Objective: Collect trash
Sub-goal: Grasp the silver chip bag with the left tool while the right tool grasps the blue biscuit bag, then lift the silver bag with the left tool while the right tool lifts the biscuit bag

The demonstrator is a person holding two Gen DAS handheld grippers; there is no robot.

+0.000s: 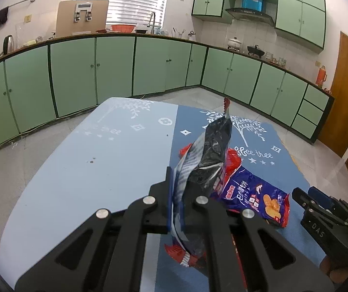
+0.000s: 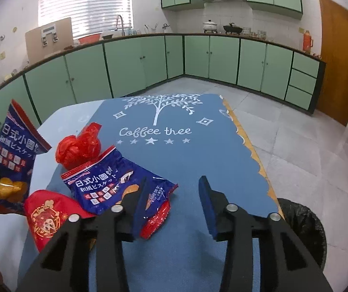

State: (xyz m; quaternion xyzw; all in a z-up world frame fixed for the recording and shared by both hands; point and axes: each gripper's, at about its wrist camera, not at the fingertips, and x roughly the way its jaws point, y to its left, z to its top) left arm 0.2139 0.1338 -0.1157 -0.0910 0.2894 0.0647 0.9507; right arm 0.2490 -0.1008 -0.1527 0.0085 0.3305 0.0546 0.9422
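Note:
My left gripper (image 1: 186, 189) is shut on a blue biscuit bag (image 1: 205, 155) and holds it upright above the table; the same bag shows at the left of the right wrist view (image 2: 15, 150). A second blue biscuit bag (image 2: 115, 182) lies on the blue table mat (image 2: 198, 150); it also shows in the left wrist view (image 1: 254, 197). A crumpled red plastic bag (image 2: 79, 146) lies behind it and a red packet (image 2: 45, 216) lies to its left. My right gripper (image 2: 174, 204) is open, its left finger over the lying bag's corner.
A bin lined with a black bag (image 2: 302, 221) stands on the floor by the table's right edge. Green kitchen cabinets (image 2: 149, 63) run along the walls. A wooden door (image 2: 339, 68) is at the right. The tiled floor (image 2: 283, 126) surrounds the table.

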